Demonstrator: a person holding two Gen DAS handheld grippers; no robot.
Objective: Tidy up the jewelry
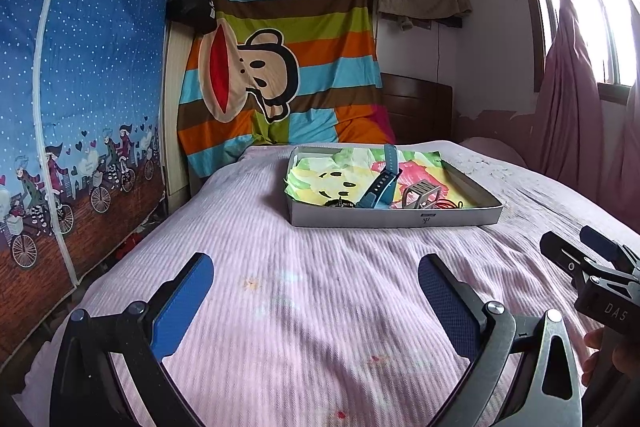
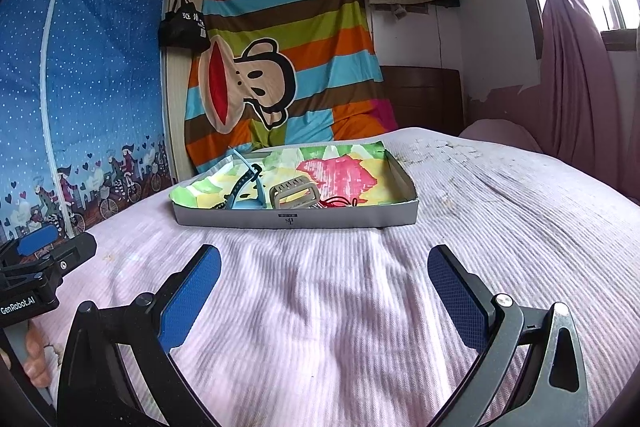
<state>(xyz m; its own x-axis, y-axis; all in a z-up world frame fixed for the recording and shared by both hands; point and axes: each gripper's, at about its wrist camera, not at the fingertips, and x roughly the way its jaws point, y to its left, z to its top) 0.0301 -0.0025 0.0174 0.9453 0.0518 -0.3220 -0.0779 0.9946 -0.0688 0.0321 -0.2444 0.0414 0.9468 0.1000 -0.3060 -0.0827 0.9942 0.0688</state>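
Shallow grey cardboard tray (image 1: 396, 217) sits on the bed (image 1: 280, 259), mid-bed, ahead of both grippers and well apart from them. Tray has low walls, a small dark logo on the near wall, and is lined with a pastel cartoon-print cloth (image 1: 332, 171) in green, yellow and pink. Jewelry is bunched at the near edge of the tray: a blue watch band (image 1: 380, 183) leaning upright, strap end sticking above the tray wall; just right of it a grey-beige slotted band or buckle piece (image 1: 420, 193); right of that a thin red cord (image 1: 448, 203); left of the blue band a small dark beaded item (image 1: 340, 203), too small to identify.

Left gripper (image 1: 316, 303) hovers low over the pink ribbed bedspread, jaws spread wide, nothing between the blue pads. Right gripper (image 2: 324, 291) same: wide apart, empty, above the bedspread, tray straight ahead. Each gripper shows at the edge of the other's view, side by side. Bit of a hand (image 1: 600, 355) visible under the right gripper handle.
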